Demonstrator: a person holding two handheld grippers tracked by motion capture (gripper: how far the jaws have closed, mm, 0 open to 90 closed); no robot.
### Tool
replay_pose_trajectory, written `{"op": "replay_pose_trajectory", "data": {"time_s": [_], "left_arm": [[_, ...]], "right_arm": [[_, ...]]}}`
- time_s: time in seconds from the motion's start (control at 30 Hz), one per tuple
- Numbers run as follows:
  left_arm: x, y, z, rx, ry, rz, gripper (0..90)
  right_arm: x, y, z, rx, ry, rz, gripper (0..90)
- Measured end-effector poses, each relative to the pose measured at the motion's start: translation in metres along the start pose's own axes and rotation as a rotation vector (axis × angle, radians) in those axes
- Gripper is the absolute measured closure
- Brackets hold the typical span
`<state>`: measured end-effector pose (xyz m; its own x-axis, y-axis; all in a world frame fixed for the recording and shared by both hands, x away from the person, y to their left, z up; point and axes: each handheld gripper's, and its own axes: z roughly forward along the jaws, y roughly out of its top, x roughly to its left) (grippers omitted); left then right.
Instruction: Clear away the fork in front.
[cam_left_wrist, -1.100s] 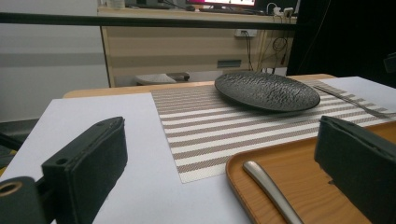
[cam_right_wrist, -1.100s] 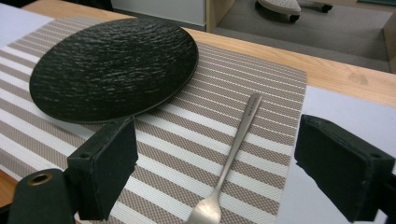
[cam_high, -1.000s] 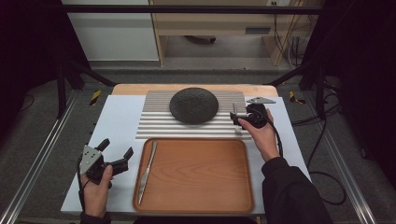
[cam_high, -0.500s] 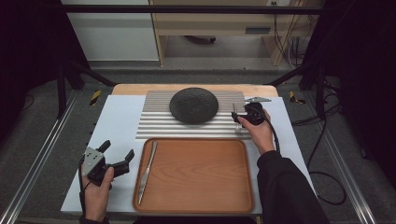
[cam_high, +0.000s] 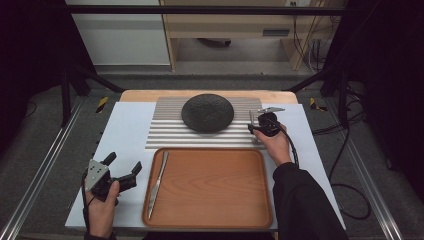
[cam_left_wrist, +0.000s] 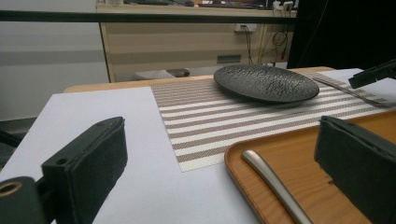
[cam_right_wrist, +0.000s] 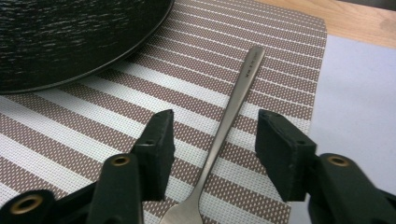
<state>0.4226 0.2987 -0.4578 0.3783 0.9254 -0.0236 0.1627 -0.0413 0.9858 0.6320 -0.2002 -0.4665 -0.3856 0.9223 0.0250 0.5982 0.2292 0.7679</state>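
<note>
A silver fork (cam_right_wrist: 233, 105) lies flat on the striped placemat (cam_high: 170, 131), just right of the dark round plate (cam_high: 207, 113). My right gripper (cam_right_wrist: 215, 119) straddles the fork's handle. Its jaws have just been closing, and the pads stand clear of the metal on both sides. In the high view the right gripper (cam_high: 256, 125) sits low over the mat's right edge. My left gripper (cam_high: 123, 163) rests open near the table's front left, with nothing between its fingers. A knife (cam_high: 159, 177) lies along the left side of the wooden tray (cam_high: 215, 212).
A white sheet (cam_high: 127, 130) covers the tabletop under the mat and tray. The left gripper view looks across the tray's corner, with the knife handle (cam_left_wrist: 271, 179), toward the plate (cam_left_wrist: 266, 83) and the fork (cam_left_wrist: 355, 93). Dark stands flank the table.
My right gripper has sunk toward the mat over the fork, and its jaws have narrowed around the handle. The left gripper has stayed where it was.
</note>
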Motion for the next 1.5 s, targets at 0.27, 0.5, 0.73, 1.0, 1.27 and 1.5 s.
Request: {"op": "replay_pose_trajectory", "data": {"time_s": [0.27,0.5,0.73,1.0,1.27,1.5], "left_arm": [[-0.001,0.000,0.000,0.004,-0.004,0.005,2.6],[-0.001,0.000,0.000,0.008,-0.012,0.008,2.6],[-0.001,0.000,-0.002,0.006,-0.012,0.008,2.6],[0.000,0.000,-0.003,0.004,-0.022,0.005,6.1],[0.002,0.000,-0.005,0.002,-0.009,0.001,4.2],[0.002,0.000,-0.005,0.003,-0.004,0.000,4.0]], "right_arm": [[0.000,-0.002,0.004,0.014,0.016,-0.011,58.1],[0.001,-0.005,0.008,0.041,0.008,-0.010,63.9],[0.004,-0.006,0.011,0.056,-0.005,-0.016,69.0],[0.000,-0.006,0.010,0.059,-0.008,-0.014,79.7],[-0.007,-0.008,0.005,0.074,-0.008,-0.014,82.0],[-0.013,-0.013,0.002,0.050,-0.014,0.018,80.8]]}}
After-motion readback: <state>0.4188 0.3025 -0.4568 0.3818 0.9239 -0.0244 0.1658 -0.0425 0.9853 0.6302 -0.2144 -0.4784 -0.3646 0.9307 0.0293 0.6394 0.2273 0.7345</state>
